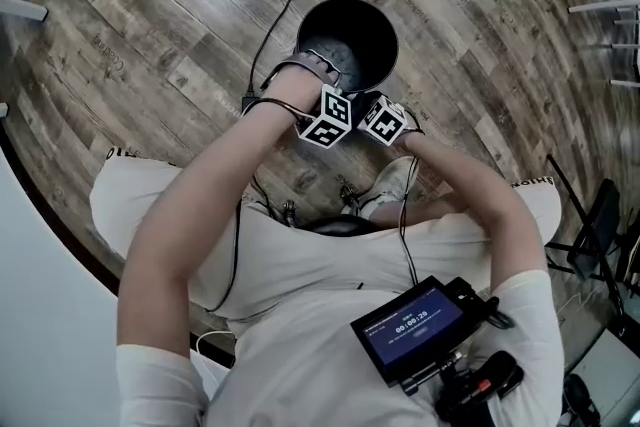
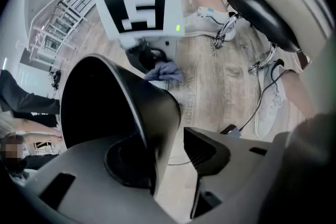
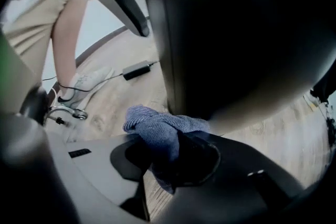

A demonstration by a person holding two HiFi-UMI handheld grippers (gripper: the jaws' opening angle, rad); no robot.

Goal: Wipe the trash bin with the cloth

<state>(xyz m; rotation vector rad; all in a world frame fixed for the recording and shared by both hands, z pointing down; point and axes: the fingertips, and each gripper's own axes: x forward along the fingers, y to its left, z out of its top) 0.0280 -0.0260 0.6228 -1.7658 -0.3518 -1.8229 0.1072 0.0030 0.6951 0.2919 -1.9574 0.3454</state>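
Blue cloth [image 3: 157, 126], pinched in my right gripper [image 3: 173, 160], sits just beside the bin [image 3: 236, 34] and its outer wall; my left gripper [image 2: 168, 165] straddles the rim, jaws parted.

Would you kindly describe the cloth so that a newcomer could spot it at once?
Find the black trash bin standing on the wooden floor just beyond the person's shoe. Beside its outer wall, the right hand-held gripper is shut on the cloth: a crumpled blue-grey bundle, the only soft, coloured thing among black plastic.
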